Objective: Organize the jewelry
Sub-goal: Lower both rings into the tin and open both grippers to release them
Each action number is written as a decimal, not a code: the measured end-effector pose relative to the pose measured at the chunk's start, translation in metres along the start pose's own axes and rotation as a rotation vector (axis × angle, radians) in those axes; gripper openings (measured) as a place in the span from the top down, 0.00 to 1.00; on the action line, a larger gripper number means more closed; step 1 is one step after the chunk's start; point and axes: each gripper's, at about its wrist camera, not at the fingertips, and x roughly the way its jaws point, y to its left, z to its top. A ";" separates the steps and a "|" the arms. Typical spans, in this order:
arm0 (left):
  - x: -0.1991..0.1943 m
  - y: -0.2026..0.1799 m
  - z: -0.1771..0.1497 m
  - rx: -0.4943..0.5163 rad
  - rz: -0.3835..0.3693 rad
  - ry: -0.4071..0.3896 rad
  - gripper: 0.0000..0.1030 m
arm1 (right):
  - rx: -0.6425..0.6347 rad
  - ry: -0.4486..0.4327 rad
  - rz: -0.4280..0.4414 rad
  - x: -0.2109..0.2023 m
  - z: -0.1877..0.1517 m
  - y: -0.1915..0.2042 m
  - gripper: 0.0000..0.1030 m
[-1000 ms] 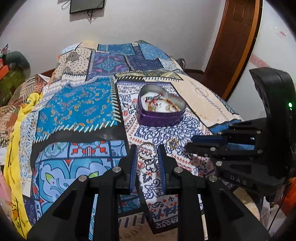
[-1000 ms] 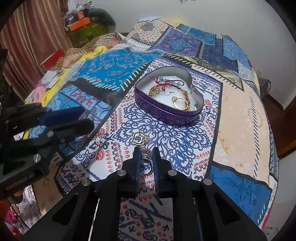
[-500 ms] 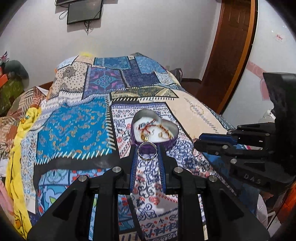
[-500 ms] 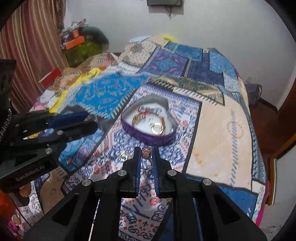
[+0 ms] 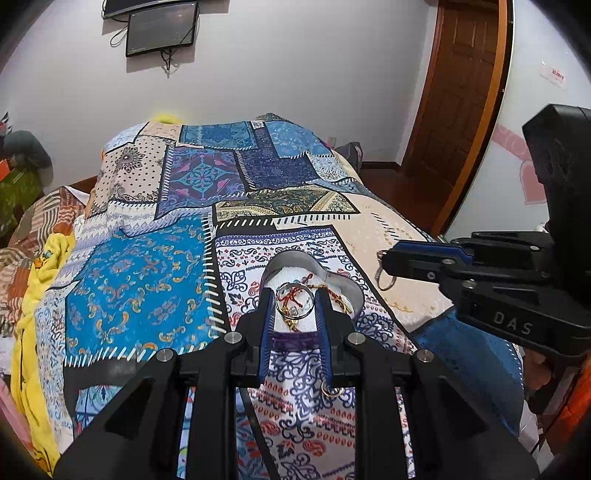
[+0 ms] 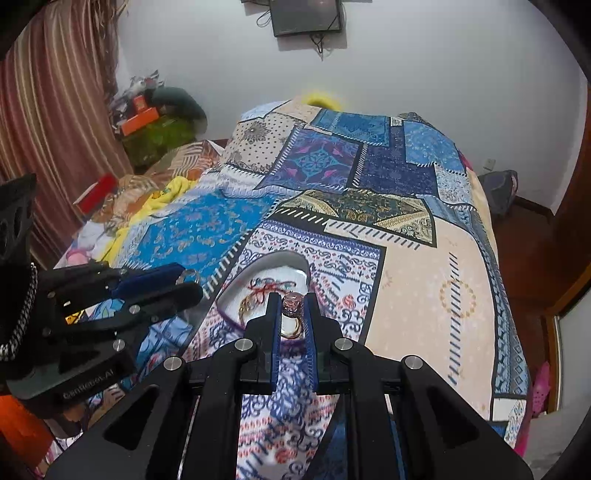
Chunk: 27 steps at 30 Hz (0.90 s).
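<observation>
A purple heart-shaped tin (image 5: pixel 341 282) (image 6: pixel 295 264) with a white lining sits on the patchwork bedspread and holds chains and a red cord. My left gripper (image 5: pixel 294 303) is shut on a silver bangle (image 5: pixel 294 303) and holds it in the air in front of the tin. My right gripper (image 6: pixel 291 308) is shut on a ring with a pink stone (image 6: pixel 290 305), also above the tin's near side. The right gripper shows in the left wrist view (image 5: pixel 388 266) with the ring hanging from it. A small gold ring (image 5: pixel 330 390) lies on the bedspread near the left gripper.
The patchwork bedspread (image 5: pixel 147 280) covers the whole bed. A yellow cloth (image 5: pixel 33 295) and clutter lie along its left side. A brown door (image 5: pixel 461 110) stands at the right. A wall screen (image 6: pixel 306 16) hangs behind the bed.
Both grippers have risen off the bedspread with their pieces, the left with the bangle, the right with the stone ring, and moved toward the tin. The gold ring stays on the cloth.
</observation>
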 end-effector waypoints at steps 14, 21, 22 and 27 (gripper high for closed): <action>0.040 0.006 0.002 0.007 -0.015 0.062 0.80 | 0.025 0.082 0.043 0.042 0.003 -0.008 0.90; 0.050 0.004 -0.001 0.018 -0.021 0.083 0.80 | 0.022 0.123 0.051 0.055 0.003 -0.009 0.90; 0.052 0.005 -0.001 0.018 -0.021 0.087 0.80 | 0.023 0.127 0.053 0.057 0.003 -0.010 0.90; 0.054 0.006 -0.002 0.016 -0.024 0.098 0.80 | 0.025 0.135 0.065 0.060 0.003 -0.010 0.90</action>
